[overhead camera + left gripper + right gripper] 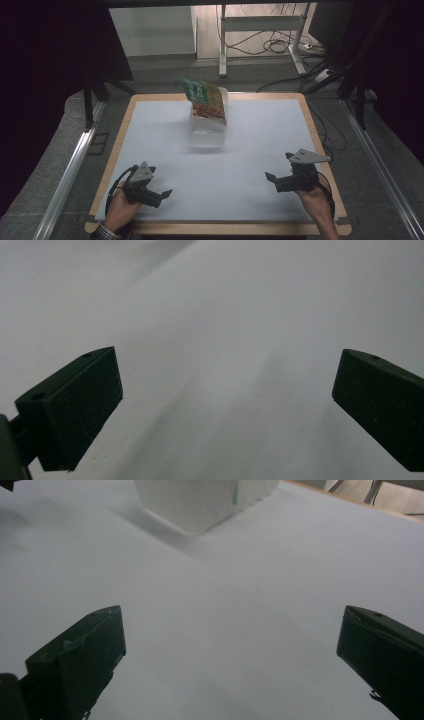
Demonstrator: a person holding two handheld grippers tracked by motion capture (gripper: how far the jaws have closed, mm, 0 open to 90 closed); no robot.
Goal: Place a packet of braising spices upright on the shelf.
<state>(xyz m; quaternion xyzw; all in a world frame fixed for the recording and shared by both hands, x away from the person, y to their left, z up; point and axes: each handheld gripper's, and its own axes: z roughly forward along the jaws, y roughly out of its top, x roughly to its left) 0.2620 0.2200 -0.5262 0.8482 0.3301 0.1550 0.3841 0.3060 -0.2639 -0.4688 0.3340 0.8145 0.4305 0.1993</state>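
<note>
My fingers are spread wide on both grippers, gripping nothing, I judge so either can take something. The left gripper and right gripper sit low at the near corners of the white surface, well apart from the translucent plastic container holding an upright snack pouch at the far middle.

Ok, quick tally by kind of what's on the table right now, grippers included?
Snack bags: 1, green and orange snack bag standing in the container.
Containers: 1, clear plastic container.
Grippers: 2, left gripper and right gripper, both open and holding nothing.
Total: 4.
</note>
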